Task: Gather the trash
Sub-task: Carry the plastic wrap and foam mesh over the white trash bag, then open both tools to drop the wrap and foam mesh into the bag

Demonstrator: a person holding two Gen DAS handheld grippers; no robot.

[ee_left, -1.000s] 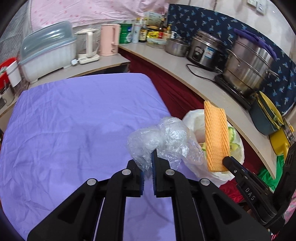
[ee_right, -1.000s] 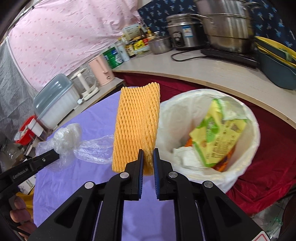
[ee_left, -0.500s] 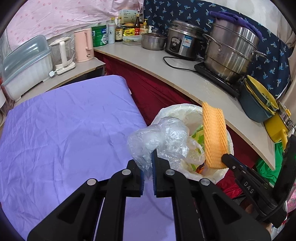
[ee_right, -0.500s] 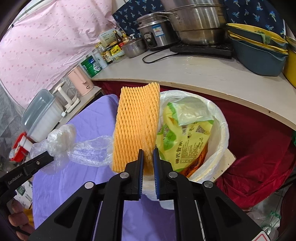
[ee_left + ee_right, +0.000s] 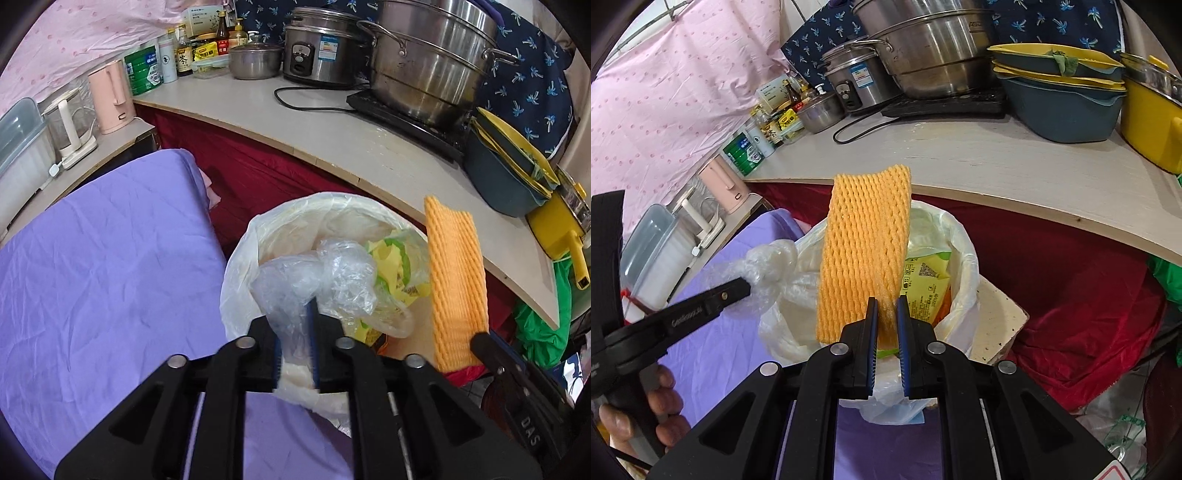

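Left wrist view: my left gripper [image 5: 295,332] jaws are opening, dropping the plastic wrap [image 5: 317,280] over the trash bin [image 5: 236,280]. Right gripper [image 5: 886,325] jaws pinch the foam net [image 5: 864,251]; release next.

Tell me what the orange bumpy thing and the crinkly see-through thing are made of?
The orange sleeve looks like soft foam netting: matte, woven ridges, holding its shape. The crumpled bag looks like thin clear plastic film: glossy, wrinkled, see-through.

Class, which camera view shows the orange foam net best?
The right wrist view: the orange foam net fills the centre, broad face on, clamped in the right gripper. The left wrist view shows it at the right side, narrower.
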